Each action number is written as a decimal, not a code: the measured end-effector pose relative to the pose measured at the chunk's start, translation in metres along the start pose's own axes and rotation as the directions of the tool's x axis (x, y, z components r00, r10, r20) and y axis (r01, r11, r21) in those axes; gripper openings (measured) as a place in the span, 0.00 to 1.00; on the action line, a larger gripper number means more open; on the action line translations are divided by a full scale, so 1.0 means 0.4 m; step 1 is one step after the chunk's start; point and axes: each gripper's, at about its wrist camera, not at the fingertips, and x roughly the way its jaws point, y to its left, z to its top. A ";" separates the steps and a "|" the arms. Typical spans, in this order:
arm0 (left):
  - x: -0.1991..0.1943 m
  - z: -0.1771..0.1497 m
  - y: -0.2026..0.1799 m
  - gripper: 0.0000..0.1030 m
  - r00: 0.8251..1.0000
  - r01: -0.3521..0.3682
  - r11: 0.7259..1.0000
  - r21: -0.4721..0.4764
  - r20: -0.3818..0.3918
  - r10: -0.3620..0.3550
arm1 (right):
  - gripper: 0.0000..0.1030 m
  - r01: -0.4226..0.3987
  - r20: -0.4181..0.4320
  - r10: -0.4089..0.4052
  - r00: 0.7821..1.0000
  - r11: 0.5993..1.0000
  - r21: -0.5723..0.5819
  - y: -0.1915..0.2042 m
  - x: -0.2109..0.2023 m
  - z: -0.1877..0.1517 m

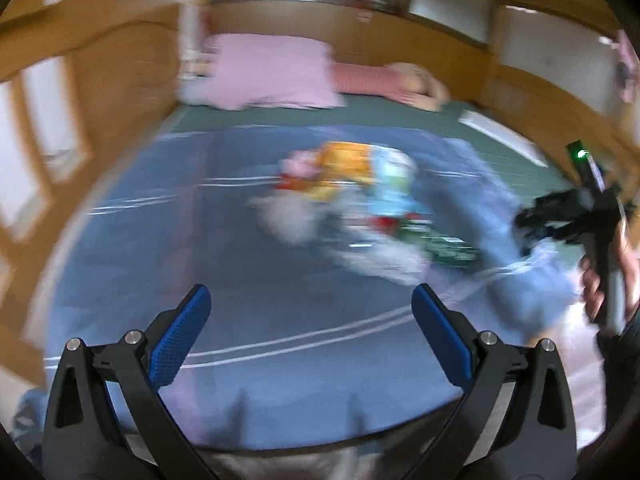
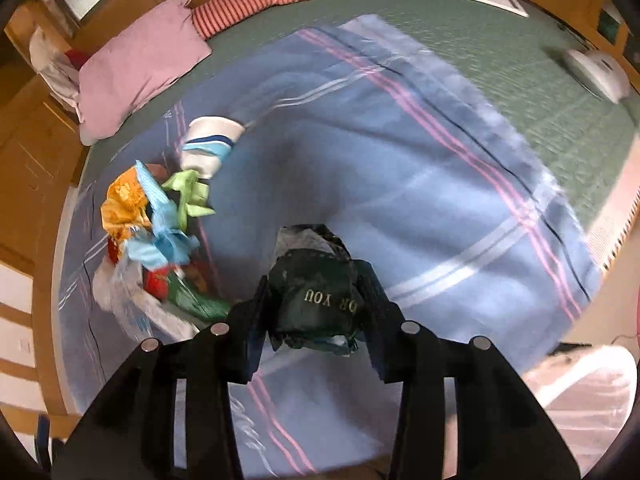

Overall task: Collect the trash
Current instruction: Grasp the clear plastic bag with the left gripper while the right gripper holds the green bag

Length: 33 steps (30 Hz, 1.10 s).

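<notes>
Left wrist view is smeared by motion blur: the trash pile (image 1: 360, 208) on the blue blanket (image 1: 240, 280) is just colour patches, items unreadable. Right wrist view: print on the dark wrapper (image 2: 316, 292) partly hidden, only "YOU" legible. White mesh object (image 2: 592, 396) cut off bottom right.

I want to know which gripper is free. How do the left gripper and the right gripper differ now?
The left gripper stands wide open with nothing between its blue pads; the right gripper is closed on a crumpled dark wrapper. The left faces the trash pile; the right has it beside. Both hang above the blue blanket.
</notes>
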 end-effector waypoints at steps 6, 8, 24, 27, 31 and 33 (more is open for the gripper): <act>0.182 0.006 -0.272 0.97 0.978 0.195 0.981 0.023 -0.084 -0.193 | 0.42 -0.022 0.021 0.021 1.000 0.998 0.052 -0.133 -0.081 -0.070; 0.237 0.000 -0.324 0.97 0.978 0.184 0.983 0.016 -0.104 -0.181 | 0.42 -0.036 0.037 0.034 0.999 0.998 0.059 -0.174 -0.108 -0.078; 0.554 0.032 -0.399 0.74 0.955 -0.171 0.950 -0.262 -0.281 0.095 | 0.42 -0.128 0.010 0.128 0.992 0.989 0.074 -0.290 -0.130 -0.125; 0.565 0.027 -0.391 0.53 0.938 -0.130 0.950 -0.284 -0.347 0.025 | 0.42 -0.135 0.014 0.134 0.991 0.988 0.073 -0.294 -0.142 -0.136; 0.504 0.014 -0.361 0.90 0.951 -0.157 0.944 -0.291 -0.303 0.065 | 0.42 -0.150 0.039 0.147 0.988 0.986 0.074 -0.304 -0.172 -0.150; 0.462 0.017 -0.341 0.94 0.973 -0.110 0.958 -0.266 -0.225 0.050 | 0.42 -0.153 0.042 0.150 0.988 0.985 0.074 -0.307 -0.178 -0.153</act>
